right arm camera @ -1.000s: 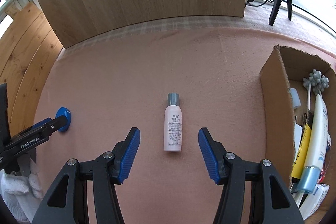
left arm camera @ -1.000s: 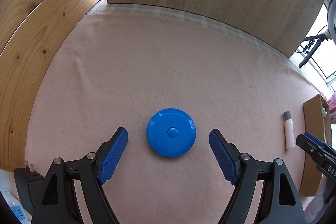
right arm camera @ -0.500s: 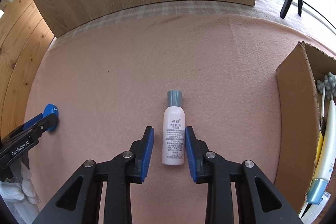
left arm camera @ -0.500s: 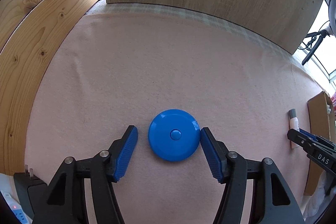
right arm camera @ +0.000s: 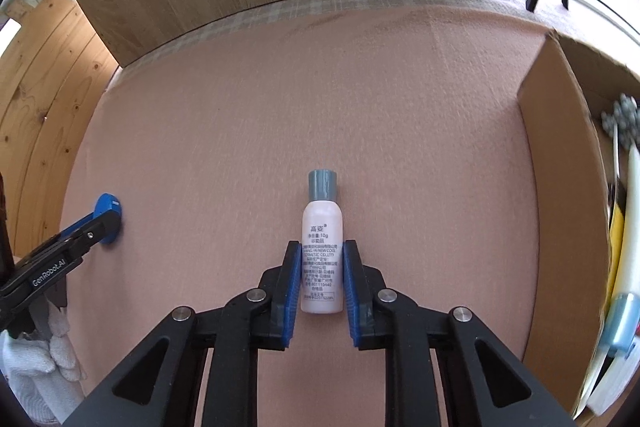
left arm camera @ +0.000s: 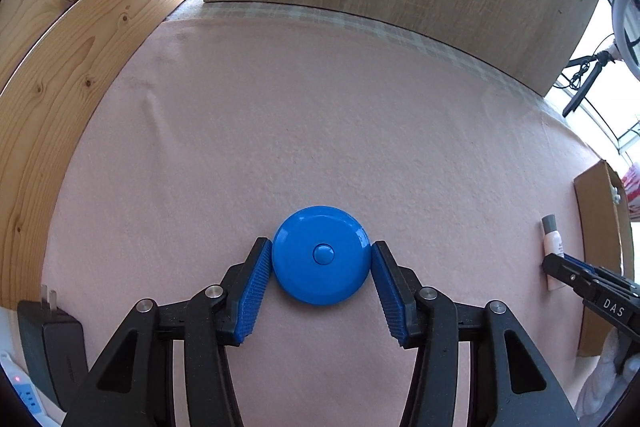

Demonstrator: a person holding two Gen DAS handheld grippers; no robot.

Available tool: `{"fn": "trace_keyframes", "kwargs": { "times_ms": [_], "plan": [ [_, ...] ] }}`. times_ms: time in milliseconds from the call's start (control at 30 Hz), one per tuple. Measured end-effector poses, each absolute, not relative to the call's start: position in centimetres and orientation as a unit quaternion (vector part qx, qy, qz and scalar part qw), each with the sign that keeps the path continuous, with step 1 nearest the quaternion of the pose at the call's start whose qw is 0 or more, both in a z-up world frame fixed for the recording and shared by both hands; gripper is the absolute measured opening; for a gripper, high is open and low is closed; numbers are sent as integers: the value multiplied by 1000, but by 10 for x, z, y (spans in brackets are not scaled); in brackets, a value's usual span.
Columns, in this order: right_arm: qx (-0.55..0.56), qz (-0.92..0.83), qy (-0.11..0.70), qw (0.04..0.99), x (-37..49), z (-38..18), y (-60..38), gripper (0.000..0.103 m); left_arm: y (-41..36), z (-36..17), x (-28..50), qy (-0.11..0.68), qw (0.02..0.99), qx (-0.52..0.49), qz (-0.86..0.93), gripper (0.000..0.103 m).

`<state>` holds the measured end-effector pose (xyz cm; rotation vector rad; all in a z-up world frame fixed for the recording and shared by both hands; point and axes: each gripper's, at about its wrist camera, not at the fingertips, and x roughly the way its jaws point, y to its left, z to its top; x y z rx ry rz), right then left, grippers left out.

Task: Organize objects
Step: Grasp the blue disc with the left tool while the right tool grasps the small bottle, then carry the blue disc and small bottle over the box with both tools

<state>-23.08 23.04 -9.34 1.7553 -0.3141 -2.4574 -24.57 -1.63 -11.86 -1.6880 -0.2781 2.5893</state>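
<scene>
Two grasps are in hand at once. The blue round tape measure [left arm camera: 320, 261] lies flat on the pink felt mat [left arm camera: 320, 131], and the left gripper [left arm camera: 320, 267] has its ribbed blue pads pressed to either side of the disc. Well off to the right, the small pink bottle [right arm camera: 322, 251] with a grey cap lies on its side, cap pointing away, and the right gripper [right arm camera: 322, 281] is clamped on its lower half. Beyond the bottle stands an open cardboard box [right arm camera: 556, 155], already holding tubes and other toiletries. Both items look seized but not lifted, so I judge the next move is to raise each clear of the felt and carry it over the near box wall.
</scene>
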Motion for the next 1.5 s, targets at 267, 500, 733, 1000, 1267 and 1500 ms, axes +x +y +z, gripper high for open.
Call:
{"fn": "trace_keyframes", "kwargs": {
  "times_ms": [267,500,733,1000,1267,1500],
  "plan": [
    [560,-811,-155,67,-195,-79,250,18,3,-113,-231,-97,44,-545,832,54],
    [524,-829,-182,67,-165,-48,283,18,31,-104,-233,-96,68,-541,832,54],
    [499,-842,-202,41,-133,-28,325,18,84,-87,-239,-78,115,-531,836,54],
    [494,-844,-209,14,-107,-28,364,18,177,-48,-250,-46,192,-503,841,54],
    [506,-836,-210,14,-93,-42,376,18,273,-20,-259,-13,255,-481,839,54],
    [512,-835,-203,16,-91,-48,379,18,343,-22,-269,5,281,-487,827,54]
  ]
}}
